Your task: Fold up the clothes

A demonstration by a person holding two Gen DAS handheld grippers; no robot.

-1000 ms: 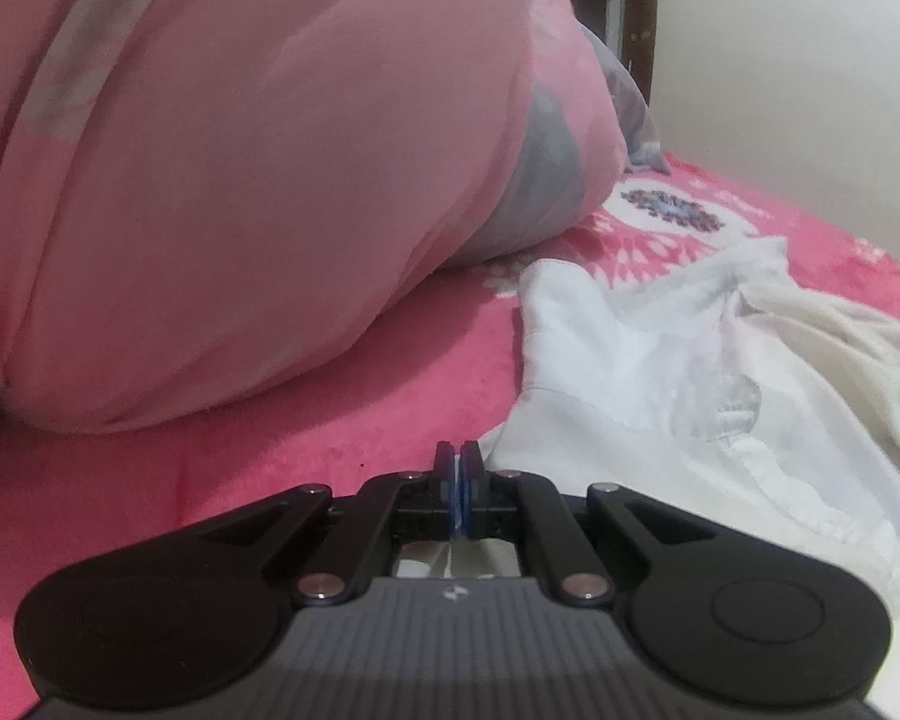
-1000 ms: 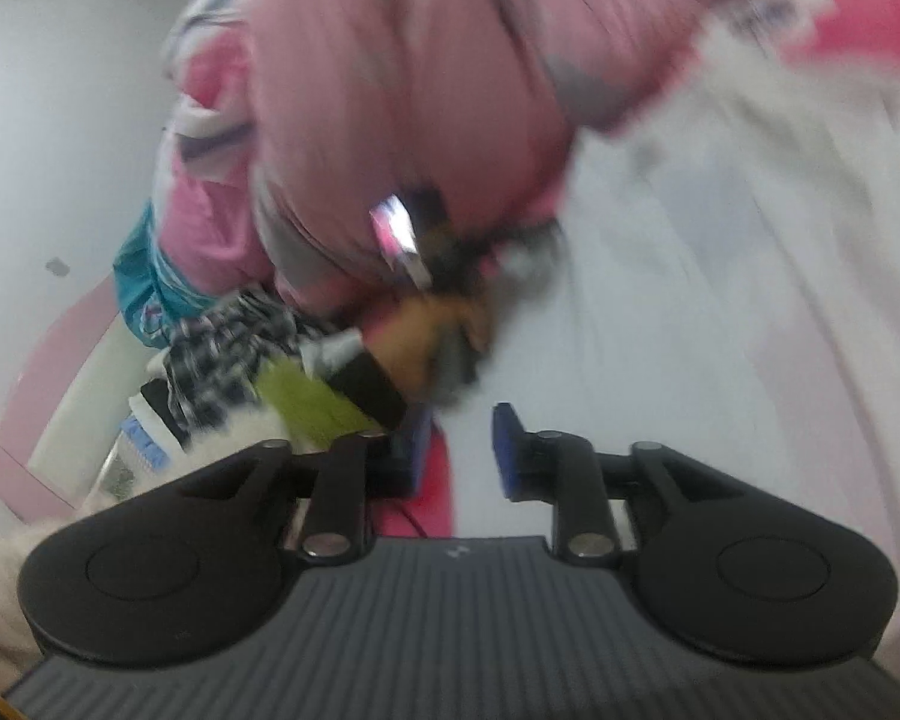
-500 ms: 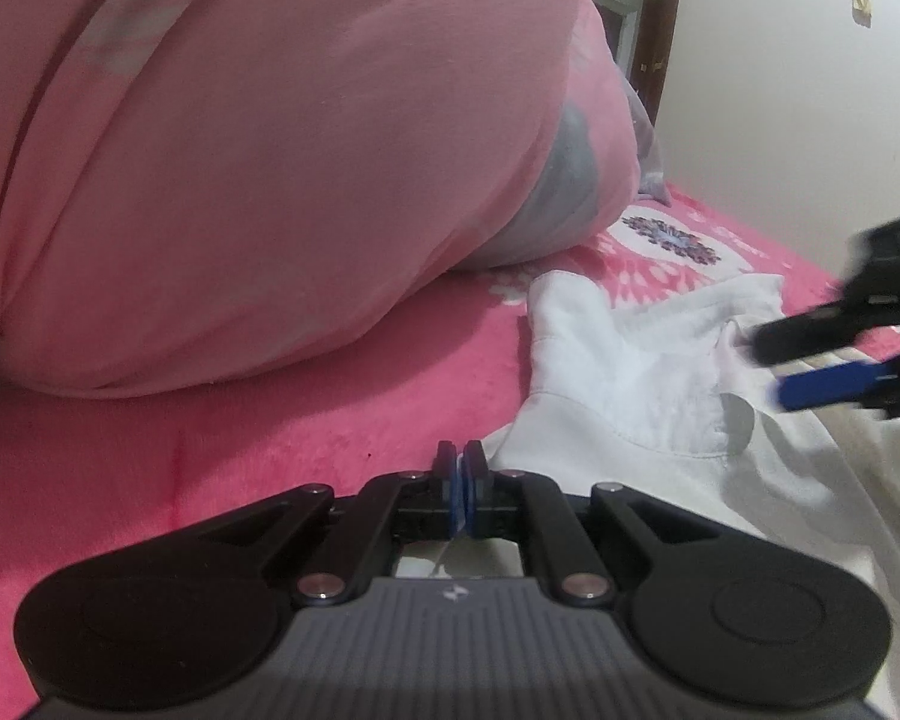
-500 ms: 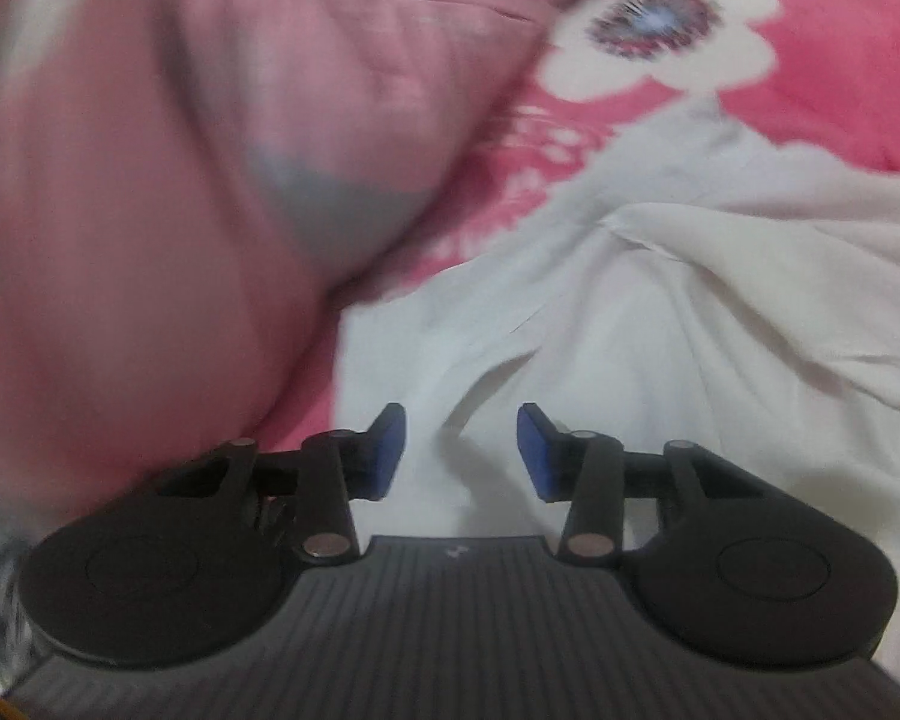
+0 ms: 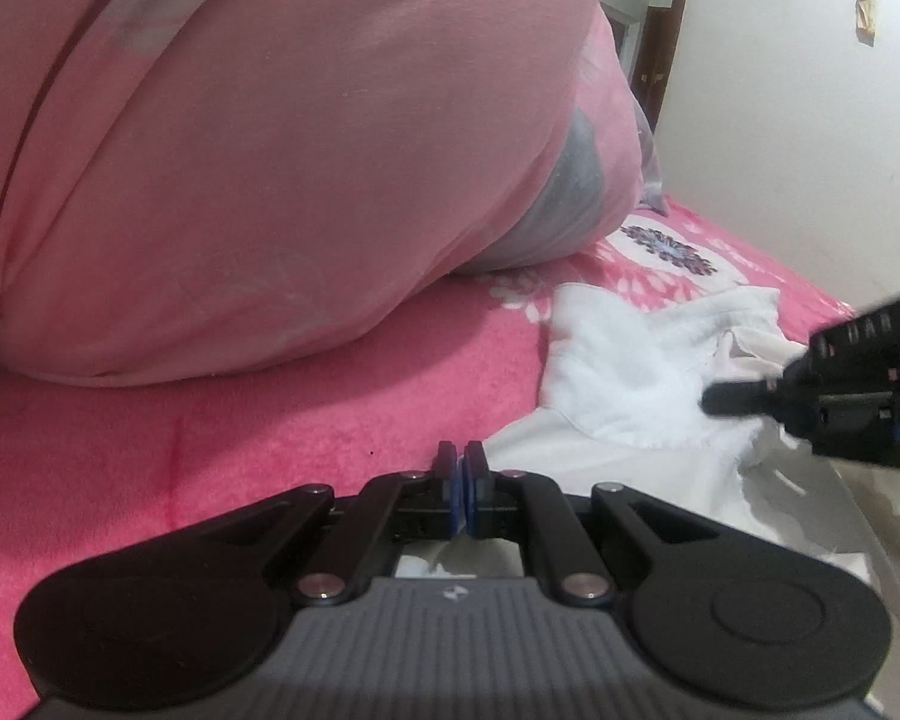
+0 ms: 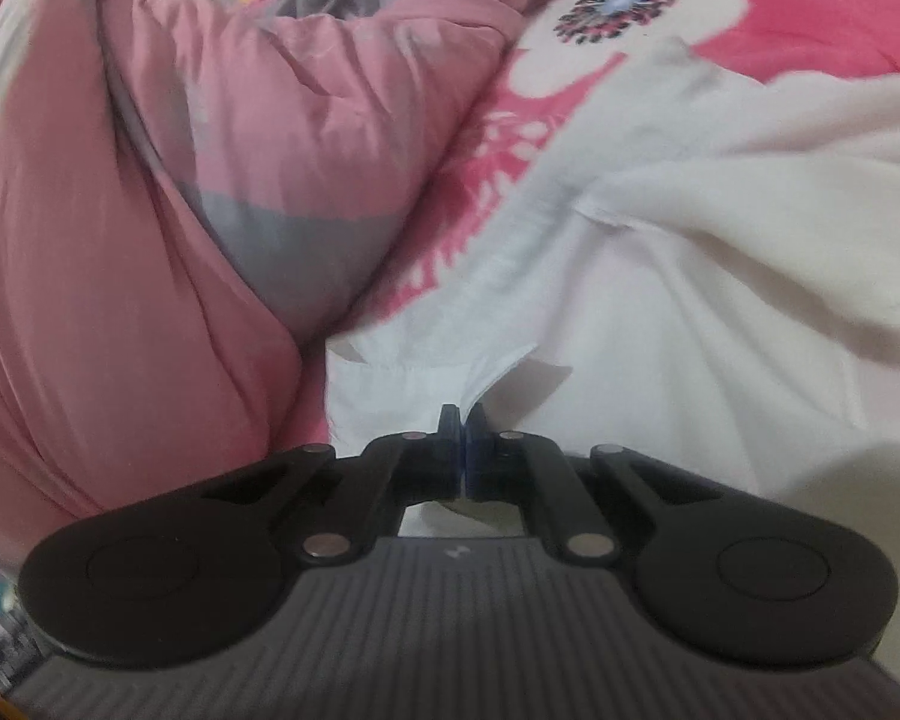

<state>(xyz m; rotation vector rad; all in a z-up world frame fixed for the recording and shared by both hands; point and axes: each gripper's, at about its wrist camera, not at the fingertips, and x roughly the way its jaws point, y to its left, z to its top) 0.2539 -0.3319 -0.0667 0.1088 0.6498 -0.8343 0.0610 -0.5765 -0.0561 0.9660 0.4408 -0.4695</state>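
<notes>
The white garment (image 5: 624, 384) lies crumpled on the pink floral bedspread (image 5: 270, 420), lower right of the frame, with no readable label and no clear long axis. The left gripper (image 5: 463, 498) and right gripper (image 6: 462, 450) each pinch its cloth between closed fingers. A pink duvet (image 5: 270, 150) is bundled at upper left.

A bed covered by a pink flowered blanket (image 5: 270, 438) carries a bulky pink quilt (image 5: 282, 156) at ten o'clock and a crumpled white garment (image 5: 624, 372) at three o'clock, its edge beside the quilt.
</notes>
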